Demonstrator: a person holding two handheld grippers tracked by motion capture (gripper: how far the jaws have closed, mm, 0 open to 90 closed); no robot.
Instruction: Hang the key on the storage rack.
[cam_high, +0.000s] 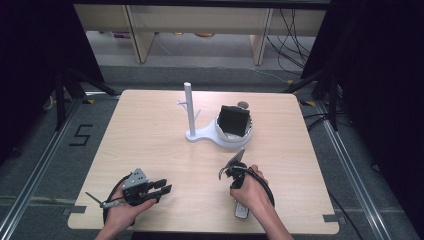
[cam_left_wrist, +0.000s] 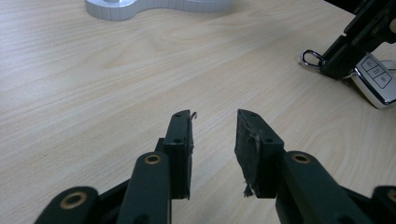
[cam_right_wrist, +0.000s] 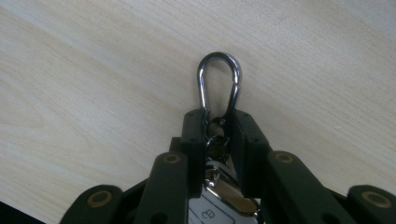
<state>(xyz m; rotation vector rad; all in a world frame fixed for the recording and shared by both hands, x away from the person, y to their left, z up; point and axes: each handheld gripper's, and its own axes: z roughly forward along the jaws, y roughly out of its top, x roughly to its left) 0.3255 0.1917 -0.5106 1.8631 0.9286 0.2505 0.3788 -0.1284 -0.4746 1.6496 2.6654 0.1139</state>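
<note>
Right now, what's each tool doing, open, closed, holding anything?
Left tool: open, nothing between its jaws, over bare table.
Right tool: closed on the carabiner of the car key.

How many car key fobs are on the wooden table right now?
1: a silver and white car key fob near the table's front edge, under the right gripper, whose jaws close on its silver metal carabiner clip.

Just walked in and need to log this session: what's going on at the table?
A person works two handheld grippers at a wooden table. The right gripper has closed on a car key's metal carabiner clip, low over the table. The left gripper is open, holding nothing. A white key stand waits farther back.
</note>
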